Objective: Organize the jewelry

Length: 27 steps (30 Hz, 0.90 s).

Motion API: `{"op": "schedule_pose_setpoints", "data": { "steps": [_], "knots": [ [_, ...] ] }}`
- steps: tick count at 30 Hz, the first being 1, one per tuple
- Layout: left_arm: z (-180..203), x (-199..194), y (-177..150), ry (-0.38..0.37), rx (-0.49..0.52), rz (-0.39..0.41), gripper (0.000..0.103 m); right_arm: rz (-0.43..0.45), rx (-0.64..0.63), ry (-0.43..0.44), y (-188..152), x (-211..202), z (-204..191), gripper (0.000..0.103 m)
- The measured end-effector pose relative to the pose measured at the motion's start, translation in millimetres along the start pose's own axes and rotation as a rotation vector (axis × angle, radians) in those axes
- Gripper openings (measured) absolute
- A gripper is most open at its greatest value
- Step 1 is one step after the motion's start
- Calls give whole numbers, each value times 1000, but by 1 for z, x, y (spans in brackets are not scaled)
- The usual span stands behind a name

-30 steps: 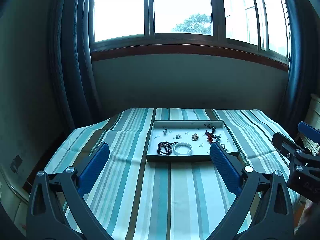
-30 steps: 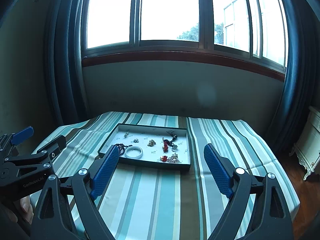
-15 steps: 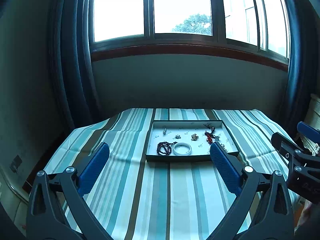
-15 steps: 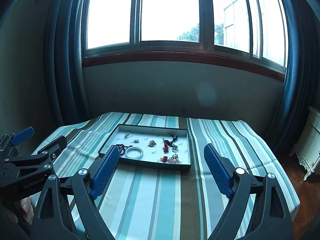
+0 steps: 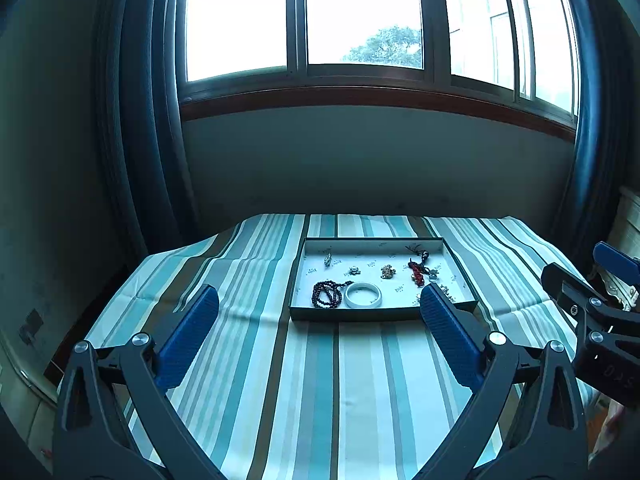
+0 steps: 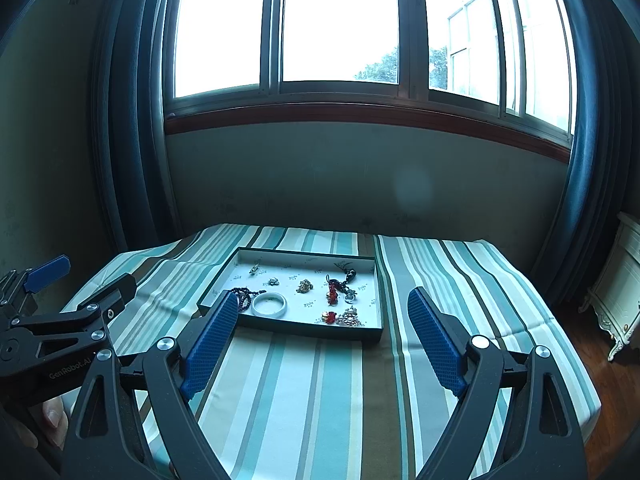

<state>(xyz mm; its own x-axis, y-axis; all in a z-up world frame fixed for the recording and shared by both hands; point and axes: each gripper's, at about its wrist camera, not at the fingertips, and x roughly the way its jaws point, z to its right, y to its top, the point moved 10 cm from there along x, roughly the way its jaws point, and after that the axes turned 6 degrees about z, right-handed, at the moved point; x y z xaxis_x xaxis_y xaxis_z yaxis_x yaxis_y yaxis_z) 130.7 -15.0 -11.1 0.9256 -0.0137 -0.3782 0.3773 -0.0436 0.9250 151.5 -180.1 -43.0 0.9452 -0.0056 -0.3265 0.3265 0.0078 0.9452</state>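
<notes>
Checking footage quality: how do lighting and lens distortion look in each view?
Left wrist view: window blown out white, room dim, tray readable, frame edges bowed. Right wrist view: same backlight, faint flare spot on the wall, curtains curved by the fisheye.

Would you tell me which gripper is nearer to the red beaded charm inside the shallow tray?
Right, by a little. The right gripper faces the tray's right half, where the red beaded charm lies; the left gripper sits further left.

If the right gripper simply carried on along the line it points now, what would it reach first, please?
Probably the tray: the right gripper is open and empty, and its near rim lies straight ahead, beyond bare striped cloth. Depth is hard to judge; it might meet the cloth just before the rim.
</notes>
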Motion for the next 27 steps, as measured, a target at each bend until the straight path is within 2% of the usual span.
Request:
{"op": "schedule_pose_setpoints", "data": {
  "steps": [19, 27],
  "knots": [
    [1, -1, 2, -9, -4, 2, 101, 0, 1, 0, -1, 0, -2, 86],
    [-2, -1, 2, 11, 7, 7, 101, -2, 1, -1, -2, 1, -3, 86]
  ]
}}
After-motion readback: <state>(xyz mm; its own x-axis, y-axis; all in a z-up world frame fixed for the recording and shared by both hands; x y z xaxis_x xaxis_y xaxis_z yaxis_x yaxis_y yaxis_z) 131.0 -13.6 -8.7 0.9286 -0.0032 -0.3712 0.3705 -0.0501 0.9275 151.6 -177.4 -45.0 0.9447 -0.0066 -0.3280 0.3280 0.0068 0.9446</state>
